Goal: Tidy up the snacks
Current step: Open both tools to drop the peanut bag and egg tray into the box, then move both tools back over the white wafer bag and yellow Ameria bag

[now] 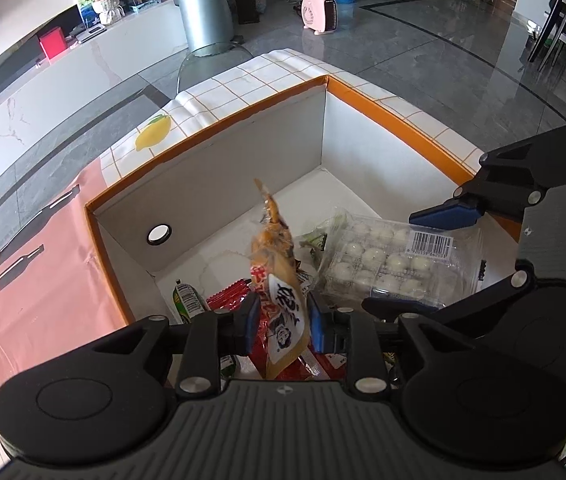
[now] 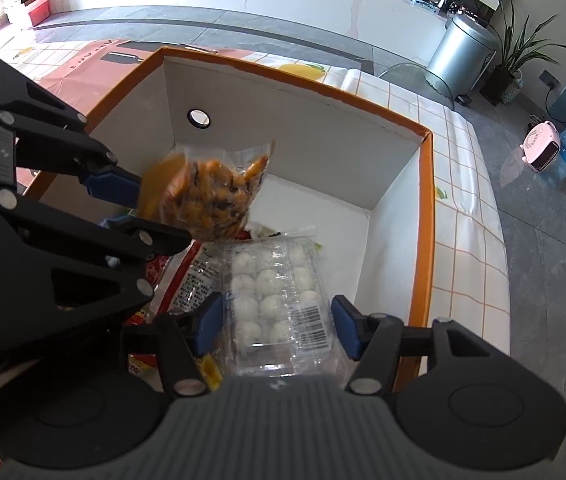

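Note:
My left gripper (image 1: 283, 320) is shut on an orange snack pouch (image 1: 279, 280) and holds it upright over the orange-rimmed white box (image 1: 211, 120). The pouch also shows in the right wrist view (image 2: 207, 196), pinched by the left gripper (image 2: 151, 208). My right gripper (image 2: 277, 324) is open, its jaws on either side of a clear tray of white balls (image 2: 275, 292) that lies in the box (image 2: 419, 208). In the left wrist view the right gripper (image 1: 407, 260) straddles that tray (image 1: 387, 264).
Red packets (image 1: 227, 300) and a green-labelled packet (image 1: 187, 300) lie on the box floor under the pouch. The box stands on a checked tablecloth (image 1: 243, 80) with a pink mat (image 1: 43, 272). A metal bin (image 1: 203, 12) and pink heater (image 1: 319, 12) stand on the floor beyond.

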Demonstrator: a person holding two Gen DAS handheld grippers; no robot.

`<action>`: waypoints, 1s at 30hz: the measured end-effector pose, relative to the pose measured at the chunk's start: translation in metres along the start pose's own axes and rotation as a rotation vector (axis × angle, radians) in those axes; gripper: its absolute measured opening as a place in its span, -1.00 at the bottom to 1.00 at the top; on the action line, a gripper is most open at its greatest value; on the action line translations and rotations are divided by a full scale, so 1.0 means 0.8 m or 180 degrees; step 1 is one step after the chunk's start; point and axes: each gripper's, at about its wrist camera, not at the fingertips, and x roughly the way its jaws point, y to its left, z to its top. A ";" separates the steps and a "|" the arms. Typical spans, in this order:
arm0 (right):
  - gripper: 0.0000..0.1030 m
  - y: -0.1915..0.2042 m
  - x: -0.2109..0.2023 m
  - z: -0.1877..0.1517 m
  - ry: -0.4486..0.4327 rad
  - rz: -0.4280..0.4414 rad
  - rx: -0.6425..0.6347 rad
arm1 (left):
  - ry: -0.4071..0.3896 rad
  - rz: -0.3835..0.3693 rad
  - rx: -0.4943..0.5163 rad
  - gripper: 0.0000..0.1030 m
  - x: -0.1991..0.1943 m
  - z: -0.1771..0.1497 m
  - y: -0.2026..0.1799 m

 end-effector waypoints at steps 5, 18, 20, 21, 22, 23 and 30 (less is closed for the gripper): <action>0.13 0.000 -0.007 0.000 0.0033 -0.0026 0.0026 | -0.0108 0.0085 -0.0041 0.00 -0.014 0.000 0.001; 0.28 0.002 -0.039 0.004 0.0226 -0.0058 0.0168 | -0.0206 0.0112 -0.0149 0.24 -0.058 -0.007 0.003; 0.29 0.004 -0.046 0.003 0.0243 -0.0057 0.0210 | -0.0216 0.0123 -0.0178 0.24 -0.068 -0.010 0.004; 0.29 0.005 -0.050 0.002 0.0247 -0.0054 0.0230 | -0.0223 0.0122 -0.0196 0.25 -0.073 -0.012 0.004; 0.29 0.006 -0.053 0.001 0.0248 -0.0051 0.0249 | -0.0231 0.0122 -0.0222 0.25 -0.078 -0.015 0.005; 0.29 0.007 -0.057 0.000 0.0249 -0.0049 0.0270 | -0.0239 0.0122 -0.0252 0.25 -0.082 -0.018 0.006; 0.30 0.018 -0.088 -0.017 0.0184 0.0013 0.0561 | -0.0269 0.0128 -0.0408 0.25 -0.120 -0.048 0.012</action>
